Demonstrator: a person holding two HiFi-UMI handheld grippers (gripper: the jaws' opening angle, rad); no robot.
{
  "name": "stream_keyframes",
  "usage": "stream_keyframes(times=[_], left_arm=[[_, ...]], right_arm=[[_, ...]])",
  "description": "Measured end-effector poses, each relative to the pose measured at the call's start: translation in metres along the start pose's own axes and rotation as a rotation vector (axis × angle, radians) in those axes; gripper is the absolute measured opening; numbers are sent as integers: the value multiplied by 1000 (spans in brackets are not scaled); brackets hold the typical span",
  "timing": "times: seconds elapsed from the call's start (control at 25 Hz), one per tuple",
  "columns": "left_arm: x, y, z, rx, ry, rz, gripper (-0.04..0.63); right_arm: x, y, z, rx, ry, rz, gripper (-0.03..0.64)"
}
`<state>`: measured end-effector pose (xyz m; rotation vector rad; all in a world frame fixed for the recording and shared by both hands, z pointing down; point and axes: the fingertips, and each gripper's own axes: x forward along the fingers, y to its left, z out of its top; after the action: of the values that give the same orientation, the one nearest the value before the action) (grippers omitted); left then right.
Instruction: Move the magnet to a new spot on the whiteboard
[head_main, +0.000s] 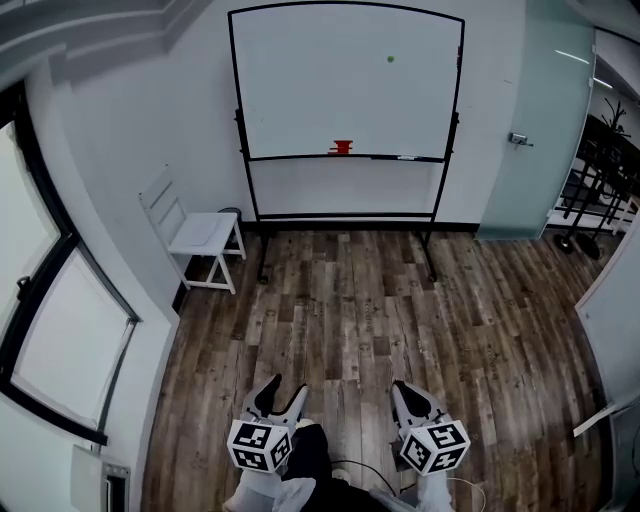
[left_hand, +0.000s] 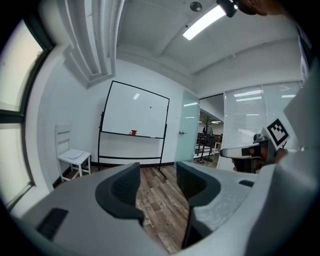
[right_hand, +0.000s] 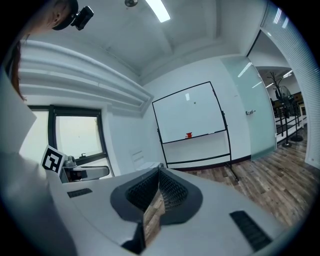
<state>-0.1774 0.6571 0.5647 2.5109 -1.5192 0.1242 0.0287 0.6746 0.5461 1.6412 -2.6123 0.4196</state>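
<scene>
- The left gripper (head_main: 284, 392) (left_hand: 157, 175) is held low in front of the person, its jaws wide apart with only the wooden floor (head_main: 380, 300) showing between them; it carries nothing
- The right gripper (head_main: 402, 390) (right_hand: 159, 172) is beside it at the same height, its jaws brought together at the tips and likewise empty
- Both point across the room toward the whiteboard (head_main: 330, 90), which stands on its wheeled frame against the far wall, well apart from both grippers
- The magnet (head_main: 390, 59) (left_hand: 150, 106) (right_hand: 194, 103) reads as a small green dot high on the board, right of centre; it is too small to make out more
- A red object (head_main: 342, 147) rests on the tray (head_main: 300, 157) along the board's lower edge; what it is I cannot tell
- A white chair (head_main: 195, 232) stands left of the board and a glass door (head_main: 530, 120) right of it
- As I judge it, the task has not begun: nothing has been grasped and the whole stretch of floor lies between
- Left to do: walk up to the board, take the magnet off, and set it on another bare part of the surface
</scene>
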Motion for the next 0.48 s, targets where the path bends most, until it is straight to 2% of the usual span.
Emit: stream_keyframes(times=[0.48], left_arm=[[34,-3,-1,-24,16,-18,221]], right_arm=[[8,-31,-2,25,15,-33,28]])
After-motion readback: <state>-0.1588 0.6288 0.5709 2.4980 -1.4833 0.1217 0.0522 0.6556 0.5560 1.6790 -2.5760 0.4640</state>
